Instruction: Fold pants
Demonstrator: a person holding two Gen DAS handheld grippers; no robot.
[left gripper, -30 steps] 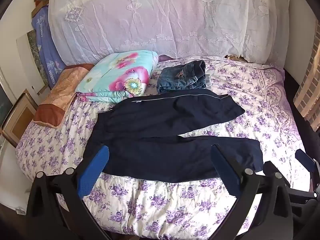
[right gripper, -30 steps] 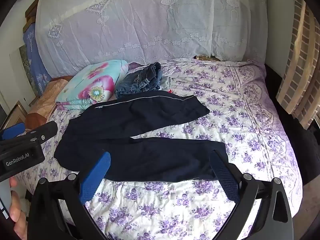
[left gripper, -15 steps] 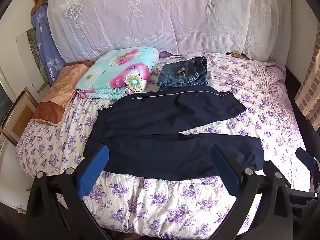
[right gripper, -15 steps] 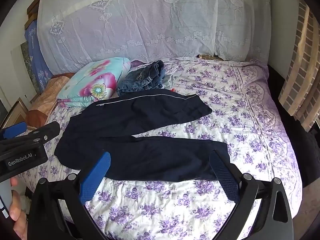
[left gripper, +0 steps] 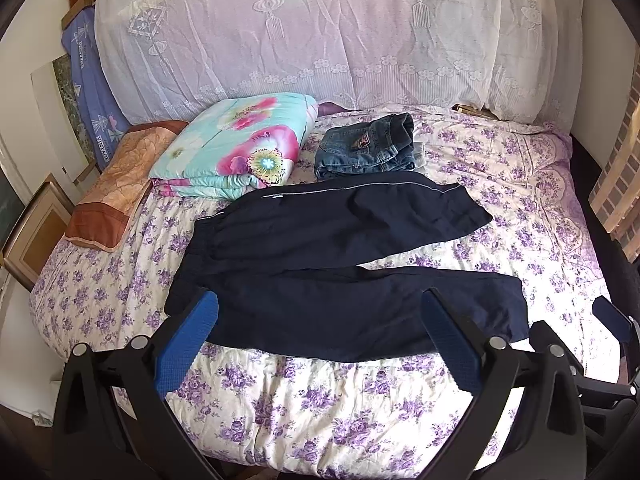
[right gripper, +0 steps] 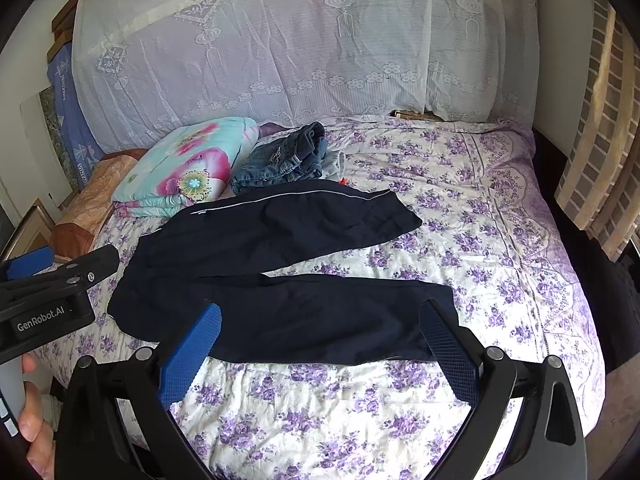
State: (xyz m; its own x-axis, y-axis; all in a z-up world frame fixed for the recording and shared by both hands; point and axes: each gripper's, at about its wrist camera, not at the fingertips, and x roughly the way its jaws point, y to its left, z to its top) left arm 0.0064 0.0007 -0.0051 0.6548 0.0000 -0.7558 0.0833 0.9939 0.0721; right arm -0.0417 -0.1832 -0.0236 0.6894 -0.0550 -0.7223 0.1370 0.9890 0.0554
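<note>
On the floral bedspread, navy track pants lie flat: light, limp, likely slippery. Left gripper and right gripper hover spread, empty; pinch waistband and cuff edges.

The pants are dark blue, almost black. They lie flat and spread out on the bed, not folded yet. The waist end is on the left and the two legs point to the right. The legs are apart, like a wide V. The far leg has a thin pale stripe along its top edge. The near leg lies close to the bed's front edge.
</note>
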